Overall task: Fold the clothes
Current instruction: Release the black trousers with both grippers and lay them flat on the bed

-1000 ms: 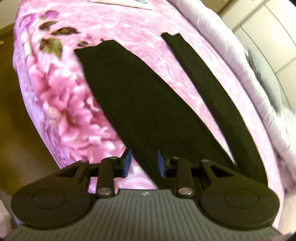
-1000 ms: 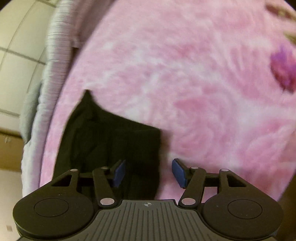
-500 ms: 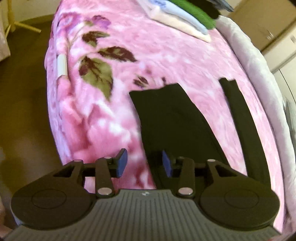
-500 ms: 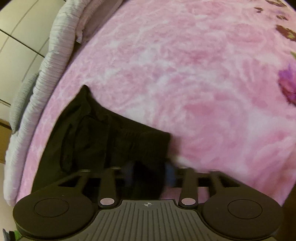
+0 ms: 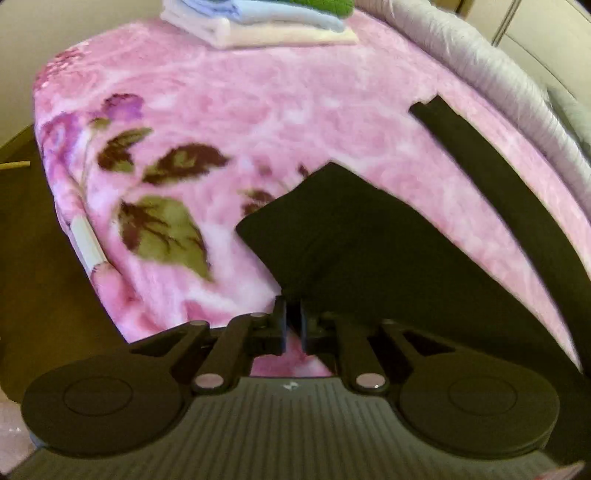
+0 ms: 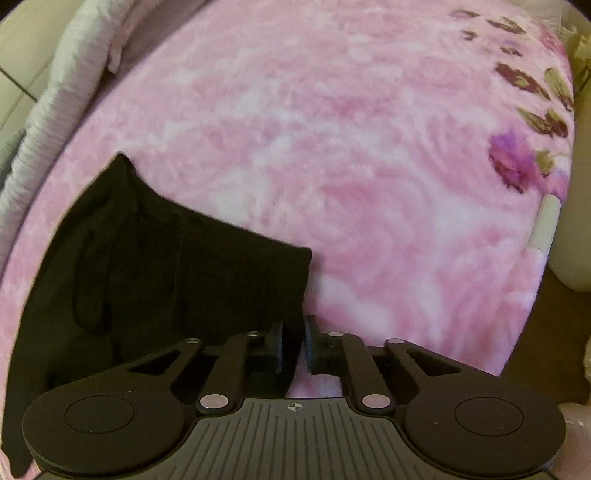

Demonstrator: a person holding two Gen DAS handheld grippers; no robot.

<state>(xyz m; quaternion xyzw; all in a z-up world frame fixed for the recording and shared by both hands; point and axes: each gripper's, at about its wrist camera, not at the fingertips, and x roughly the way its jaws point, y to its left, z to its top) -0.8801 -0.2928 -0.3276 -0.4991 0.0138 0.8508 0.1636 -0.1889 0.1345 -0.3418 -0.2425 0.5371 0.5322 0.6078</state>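
Note:
A pair of black trousers [image 5: 354, 236] lies on a pink floral blanket [image 5: 229, 110]. In the left wrist view one wide leg reaches to my left gripper [image 5: 293, 325], which is shut on the near edge of that leg; the other leg [image 5: 509, 192] runs along the right. In the right wrist view the waist end of the trousers [image 6: 177, 266] lies at lower left, and my right gripper [image 6: 293, 345] is shut on its near corner.
A stack of folded clothes [image 5: 258, 22], white, blue and green, sits at the blanket's far end. A grey ribbed cushion [image 5: 491, 62] borders the right side, also seen in the right wrist view [image 6: 55, 92]. Brown floor [image 5: 33, 236] lies beyond the blanket's left edge.
Both grippers were open one second ago and have closed on the trousers' edges. The left gripper has swung so the far stack of clothes now shows.

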